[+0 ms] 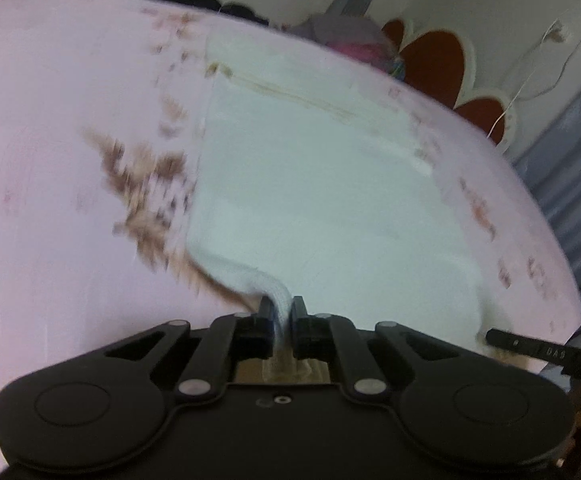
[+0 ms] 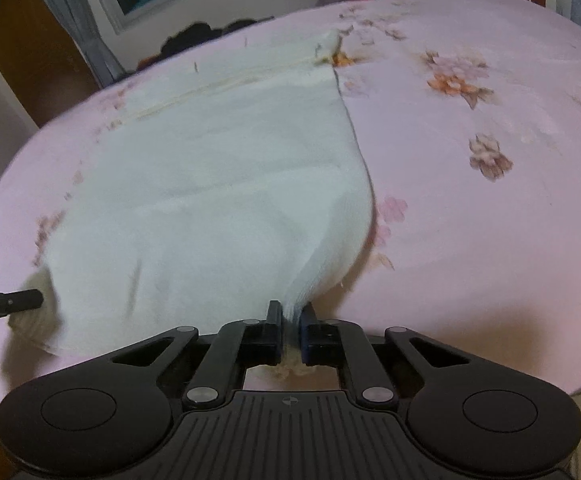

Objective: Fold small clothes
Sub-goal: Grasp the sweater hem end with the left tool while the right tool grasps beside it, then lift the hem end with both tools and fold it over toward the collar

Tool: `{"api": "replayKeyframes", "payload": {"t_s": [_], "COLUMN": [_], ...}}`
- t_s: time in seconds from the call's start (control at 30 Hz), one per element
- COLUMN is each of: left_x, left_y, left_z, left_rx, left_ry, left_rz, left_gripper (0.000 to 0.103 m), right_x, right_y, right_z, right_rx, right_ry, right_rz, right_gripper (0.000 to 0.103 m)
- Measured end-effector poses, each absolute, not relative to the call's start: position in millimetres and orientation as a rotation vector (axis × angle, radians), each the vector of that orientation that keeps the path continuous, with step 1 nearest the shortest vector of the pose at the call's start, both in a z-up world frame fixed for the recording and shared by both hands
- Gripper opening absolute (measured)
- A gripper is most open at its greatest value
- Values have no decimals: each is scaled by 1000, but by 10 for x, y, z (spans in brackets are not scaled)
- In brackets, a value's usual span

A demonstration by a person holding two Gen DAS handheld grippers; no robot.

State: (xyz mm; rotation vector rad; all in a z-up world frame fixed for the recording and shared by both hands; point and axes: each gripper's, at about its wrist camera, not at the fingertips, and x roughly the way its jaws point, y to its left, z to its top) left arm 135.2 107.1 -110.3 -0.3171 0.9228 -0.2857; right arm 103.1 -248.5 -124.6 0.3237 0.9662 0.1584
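I have the left tongs (image 1: 281,312) pinching one near corner of the white cloth (image 1: 310,184), the right tongs (image 2: 291,316) pinching another; it lies, blurred, mid-frame on what looks like a pink floral bed (image 2: 470,160).

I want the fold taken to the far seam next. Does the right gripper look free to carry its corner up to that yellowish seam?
Probably yes. The right gripper is shut on the white cloth, and nothing lies between it and the seam.
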Motion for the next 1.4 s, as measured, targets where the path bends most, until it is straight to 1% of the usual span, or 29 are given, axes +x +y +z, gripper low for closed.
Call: {"api": "replayKeyframes", "payload": {"t_s": [0.2,0.33,0.6,0.83,1.03,1.27,1.33,1.4], "left_x": [1772,2150,2999,3753,4331,4865,4972,5042], "left_y": [1067,1056,971,867,849,774,762,761], "left_z": [-729,-567,-493,-597,-738,-1050,-1120,-1149], "left_rx": [-333,-345,-358,-352,-361,-341,-335,-336], "left_ry": [806,752,699,695,723,805,824,831], "left_rz": [-302,-285,-237,-200,-154,-84,-72,-63], "left_gripper": [8,7,7,7,7,8,9,13], "right_x": [1333,1767,2826,3792,4377,4911,5003,5075], "right_y": [-2531,-2633,-2734,-2854,-2943,-3037,-3033,-3037], "right_z": [-888,-734,-646,-832,-1054,-1388,-1453,-1495], "right_rx": [367,401,399,446,479,542,542,538], "right_ry": [847,788,708,705,740,815,828,822], "right_rz": [166,177,169,149,123,89,86,68], "right_gripper": [8,8,8,8,7,8,8,8]}}
